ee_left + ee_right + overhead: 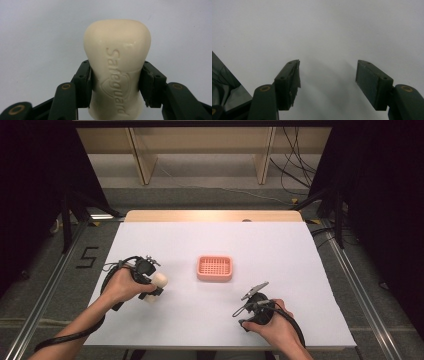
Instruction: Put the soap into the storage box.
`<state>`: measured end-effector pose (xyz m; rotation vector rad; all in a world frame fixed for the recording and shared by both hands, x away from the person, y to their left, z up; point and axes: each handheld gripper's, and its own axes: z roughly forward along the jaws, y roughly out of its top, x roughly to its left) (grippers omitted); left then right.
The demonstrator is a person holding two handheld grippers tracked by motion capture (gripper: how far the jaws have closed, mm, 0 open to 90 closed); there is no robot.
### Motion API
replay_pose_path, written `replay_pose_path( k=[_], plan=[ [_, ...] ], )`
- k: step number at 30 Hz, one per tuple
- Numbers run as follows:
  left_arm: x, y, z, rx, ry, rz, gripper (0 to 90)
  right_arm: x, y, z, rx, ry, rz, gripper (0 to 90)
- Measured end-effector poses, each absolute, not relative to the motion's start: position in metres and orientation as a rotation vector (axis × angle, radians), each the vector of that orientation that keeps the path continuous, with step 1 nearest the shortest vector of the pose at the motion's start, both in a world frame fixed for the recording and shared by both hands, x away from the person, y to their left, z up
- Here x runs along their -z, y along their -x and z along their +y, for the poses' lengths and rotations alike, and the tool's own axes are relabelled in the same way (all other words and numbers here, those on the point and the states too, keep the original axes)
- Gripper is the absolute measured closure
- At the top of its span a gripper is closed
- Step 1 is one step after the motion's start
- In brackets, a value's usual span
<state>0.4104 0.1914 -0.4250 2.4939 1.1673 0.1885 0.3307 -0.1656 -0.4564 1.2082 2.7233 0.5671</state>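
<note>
Soap bar (117,67) | clamped in left tool (116,82) | right tool (328,82) agape

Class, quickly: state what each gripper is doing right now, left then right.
Left gripper: closed on the cream-coloured bar of soap embossed "Safeguard".
Right gripper: open, holding nothing, over the white table sheet.

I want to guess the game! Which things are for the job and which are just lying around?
Probably for the job:
- soap bar, clamped in the left gripper
- pink soap dish
- right gripper, open, holding nothing

Just lying about:
- cables on the floor
- wooden frame behind the table
</note>
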Motion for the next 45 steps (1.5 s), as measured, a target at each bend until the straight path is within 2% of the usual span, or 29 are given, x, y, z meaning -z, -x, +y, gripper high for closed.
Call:
replay_pose_path(
  k=[45],
  plan=[
    [0.410,-0.430,0.154,-0.261,-2.482,0.999,49.2,0.456,-0.330,-0.169,-0.582,-1.200,2.700,36.6]
  ],
)
